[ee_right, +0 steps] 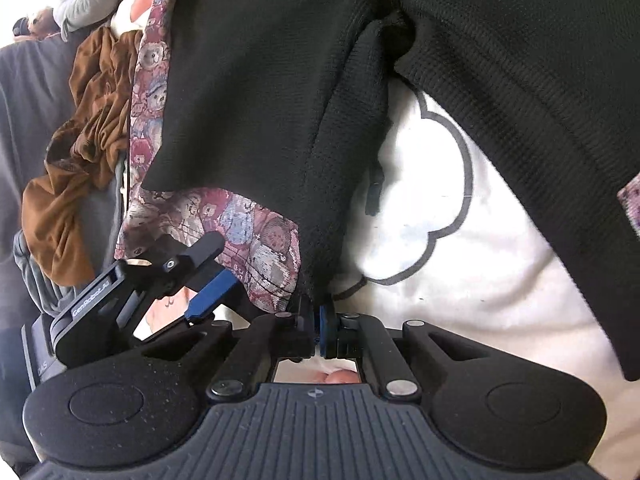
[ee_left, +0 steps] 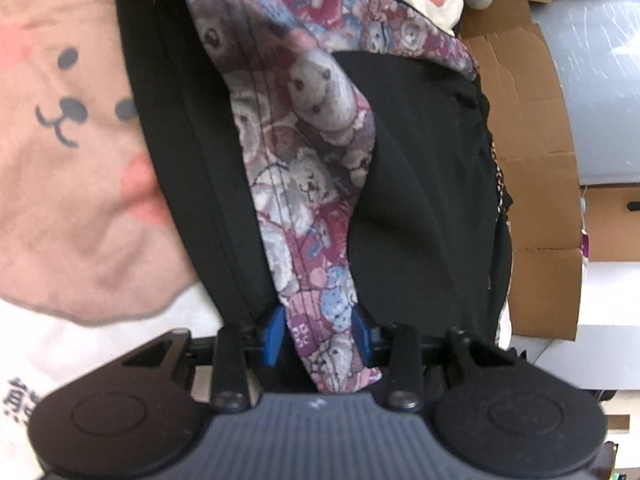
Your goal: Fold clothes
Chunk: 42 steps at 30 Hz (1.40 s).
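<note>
- A black garment (ee_left: 420, 184) with a teddy-bear print trim (ee_left: 304, 128) is seen spread over a cream blanket (ee_left: 72, 208) printed with a pink bear face.
- In the left wrist view, the left gripper (ee_left: 320, 334) is seen with its blue pads (ee_left: 275, 334) partly apart, and a strip of the bear-print trim is caught between them.
- The pads are set against both sides of that strip, so the trim is counted as gripped; the strip runs up and away from the jaws toward the far side.
- The black cloth lies on both sides of the printed strip, with a dark ribbed edge on the left.
- In the right wrist view, the right gripper (ee_right: 318, 328) is seen closed tight, its pads (ee_right: 329, 330) pressed together on the near lower edge of the black cloth.
- The pinched point sits just right of a band of bear print along the hem.
- The left gripper (ee_right: 208, 292) is also caught in this view, at the near left, tilted, with its blue finger lying over the printed hem.
- A black sleeve (ee_right: 540, 128) is seen running from the far middle down to the right, across a white cloud shape on the blanket (ee_right: 500, 280).
- A brown garment (ee_right: 88, 132) is heaped at the far left, beside grey fabric.
- Flattened cardboard (ee_left: 532, 128) is seen on the right in the left wrist view, next to a grey surface.
</note>
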Each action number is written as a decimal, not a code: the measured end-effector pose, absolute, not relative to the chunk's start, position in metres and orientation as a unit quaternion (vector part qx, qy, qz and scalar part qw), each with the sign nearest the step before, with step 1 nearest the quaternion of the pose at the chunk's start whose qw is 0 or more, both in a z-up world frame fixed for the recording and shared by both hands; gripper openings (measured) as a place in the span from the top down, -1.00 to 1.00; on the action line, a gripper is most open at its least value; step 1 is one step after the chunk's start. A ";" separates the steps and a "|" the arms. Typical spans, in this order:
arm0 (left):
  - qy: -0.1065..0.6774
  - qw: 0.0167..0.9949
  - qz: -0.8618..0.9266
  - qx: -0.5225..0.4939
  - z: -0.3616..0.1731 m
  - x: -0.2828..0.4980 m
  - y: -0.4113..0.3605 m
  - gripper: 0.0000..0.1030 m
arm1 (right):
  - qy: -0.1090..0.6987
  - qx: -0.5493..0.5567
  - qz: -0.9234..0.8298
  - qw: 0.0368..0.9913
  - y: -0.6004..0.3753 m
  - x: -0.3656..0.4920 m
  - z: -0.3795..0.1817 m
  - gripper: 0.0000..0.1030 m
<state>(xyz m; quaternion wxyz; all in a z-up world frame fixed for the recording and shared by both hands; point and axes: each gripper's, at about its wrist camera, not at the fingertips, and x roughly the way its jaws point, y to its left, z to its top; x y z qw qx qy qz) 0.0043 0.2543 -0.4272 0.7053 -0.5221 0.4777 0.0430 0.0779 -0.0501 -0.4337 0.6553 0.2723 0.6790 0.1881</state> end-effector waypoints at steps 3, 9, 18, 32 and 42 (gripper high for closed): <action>0.479 0.698 0.047 -0.530 -0.431 0.002 0.250 0.68 | 0.683 0.269 0.187 0.653 -0.053 0.075 -0.435 1.00; 0.481 0.697 0.050 -0.529 -0.429 -0.013 0.244 0.98 | 0.686 0.268 0.188 0.650 -0.058 0.070 -0.436 1.00; 0.497 0.698 0.043 -0.513 -0.424 -0.029 0.247 0.99 | 0.684 0.268 0.207 0.646 -0.063 0.074 -0.435 0.00; 0.514 0.729 0.026 -0.451 -0.422 -0.040 0.245 0.98 | 0.693 0.308 0.186 0.624 -0.067 0.080 -0.460 0.72; 0.532 0.760 0.043 -0.369 -0.381 -0.042 0.289 0.62 | 0.703 0.294 0.195 0.618 -0.068 0.082 -0.459 0.96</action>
